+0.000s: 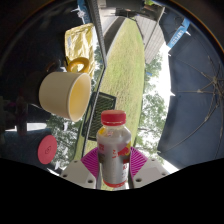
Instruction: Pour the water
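My gripper (113, 165) is shut on a small plastic bottle (113, 150) with a white neck, a pink top band and a red and white label. The pink pads (93, 160) press on both its sides. The bottle stands upright between the fingers and hides the ground just ahead. A cream mug (64, 92) with its handle up and its open mouth facing sideways sits ahead and to the left of the bottle. A round pink cap or lid (46, 149) lies left of the fingers.
A yellow-green strip of surface (128, 70) runs away ahead of the bottle. A yellow packet (79, 42) stands beyond the mug. A dark grid-like object (103, 102) lies between mug and bottle. Trees and bright sky show at the right.
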Demonstrator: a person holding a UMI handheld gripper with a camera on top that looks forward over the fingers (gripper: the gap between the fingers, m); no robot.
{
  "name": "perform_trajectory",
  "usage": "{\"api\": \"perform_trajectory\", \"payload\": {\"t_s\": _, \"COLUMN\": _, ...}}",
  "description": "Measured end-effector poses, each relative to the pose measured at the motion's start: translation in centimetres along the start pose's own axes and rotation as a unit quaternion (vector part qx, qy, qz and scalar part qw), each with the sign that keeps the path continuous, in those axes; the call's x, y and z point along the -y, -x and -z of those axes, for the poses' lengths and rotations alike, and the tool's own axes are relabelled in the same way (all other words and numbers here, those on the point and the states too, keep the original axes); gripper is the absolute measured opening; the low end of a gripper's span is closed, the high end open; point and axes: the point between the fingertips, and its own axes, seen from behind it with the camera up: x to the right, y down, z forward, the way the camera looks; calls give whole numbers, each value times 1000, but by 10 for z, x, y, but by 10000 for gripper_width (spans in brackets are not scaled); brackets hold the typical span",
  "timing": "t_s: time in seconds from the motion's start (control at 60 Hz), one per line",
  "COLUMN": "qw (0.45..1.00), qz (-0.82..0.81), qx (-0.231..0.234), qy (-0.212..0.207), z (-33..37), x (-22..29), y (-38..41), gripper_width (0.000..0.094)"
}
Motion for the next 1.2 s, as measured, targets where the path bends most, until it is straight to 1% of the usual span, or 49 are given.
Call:
{"api": "perform_trajectory", "payload": {"t_s": 0.067, "qw": 995, "qz": 96, "qx": -3, "qy": -3, "z": -16, "x": 5, "y": 11, "gripper_width": 358}}
{"api": "perform_trajectory", "payload": {"t_s": 0.15, "qw": 984, "qz": 175, "qx": -14, "qy": -14, "z": -19, "x": 10, "y": 9, "gripper_width": 359}}
{"api": "perform_trajectory", "payload": {"t_s": 0.183, "qw": 981, "qz": 194, "qx": -21, "qy": -15, "z": -20, "x": 10, "y": 5, "gripper_width": 356}}
{"api": "perform_trajectory", "payload": {"t_s": 0.2, "qw": 978, "qz": 205, "qx": -25, "qy": -16, "z": -31, "x": 18, "y": 11, "gripper_width": 356}}
{"api": "perform_trajectory", "payload": {"t_s": 0.217, "qw": 977, "qz": 209, "qx": -27, "qy": -17, "z": -17, "x": 17, "y": 1, "gripper_width": 358}}
{"api": "perform_trajectory", "payload": {"t_s": 0.267, "qw": 973, "qz": 226, "qx": -33, "qy": -16, "z": -15, "x": 17, "y": -3, "gripper_width": 357}}
{"api": "perform_trajectory", "payload": {"t_s": 0.367, "qw": 971, "qz": 238, "qx": -33, "qy": -16, "z": -17, "x": 17, "y": -5, "gripper_width": 359}}
{"api": "perform_trajectory", "payload": {"t_s": 0.433, "qw": 977, "qz": 210, "qx": -30, "qy": -11, "z": -12, "x": 14, "y": -10, "gripper_width": 361}}
{"api": "perform_trajectory", "payload": {"t_s": 0.483, "qw": 988, "qz": 154, "qx": -32, "qy": -1, "z": -12, "x": 7, "y": -19, "gripper_width": 361}}
{"api": "perform_trajectory", "payload": {"t_s": 0.533, "qw": 998, "qz": 51, "qx": -36, "qy": 6, "z": -6, "x": -3, "y": -36, "gripper_width": 361}}
{"api": "perform_trajectory", "payload": {"t_s": 0.583, "qw": 995, "qz": -96, "qx": -27, "qy": 16, "z": -5, "x": -14, "y": -42, "gripper_width": 358}}
{"api": "perform_trajectory", "payload": {"t_s": 0.633, "qw": 969, "qz": -245, "qx": -21, "qy": 28, "z": -4, "x": -21, "y": -34, "gripper_width": 361}}
{"api": "perform_trajectory", "payload": {"t_s": 0.683, "qw": 930, "qz": -366, "qx": -15, "qy": 26, "z": 2, "x": -30, "y": -37, "gripper_width": 363}}
{"api": "perform_trajectory", "payload": {"t_s": 0.733, "qw": 879, "qz": -477, "qx": 0, "qy": 21, "z": 1, "x": -24, "y": -26, "gripper_width": 365}}
{"api": "perform_trajectory", "payload": {"t_s": 0.783, "qw": 822, "qz": -569, "qx": 13, "qy": 14, "z": 4, "x": -28, "y": -14, "gripper_width": 364}}
{"api": "perform_trajectory", "payload": {"t_s": 0.85, "qw": 744, "qz": -667, "qx": 36, "qy": 23, "z": 3, "x": -26, "y": 7, "gripper_width": 364}}
{"api": "perform_trajectory", "payload": {"t_s": 0.9, "qw": 701, "qz": -711, "qx": 52, "qy": 31, "z": 1, "x": -30, "y": 29, "gripper_width": 362}}
{"api": "perform_trajectory", "payload": {"t_s": 0.933, "qw": 685, "qz": -726, "qx": 52, "qy": 37, "z": 0, "x": -34, "y": 39, "gripper_width": 363}}
{"api": "perform_trajectory", "payload": {"t_s": 1.017, "qw": 652, "qz": -756, "qx": 33, "qy": 44, "z": 3, "x": -46, "y": 51, "gripper_width": 367}}
{"api": "perform_trajectory", "payload": {"t_s": 1.117, "qw": 640, "qz": -767, "qx": 24, "qy": 34, "z": 1, "x": -41, "y": 59, "gripper_width": 367}}
{"api": "perform_trajectory", "payload": {"t_s": 1.2, "qw": 632, "qz": -774, "qx": 36, "qy": 30, "z": -5, "x": -35, "y": 70, "gripper_width": 368}}
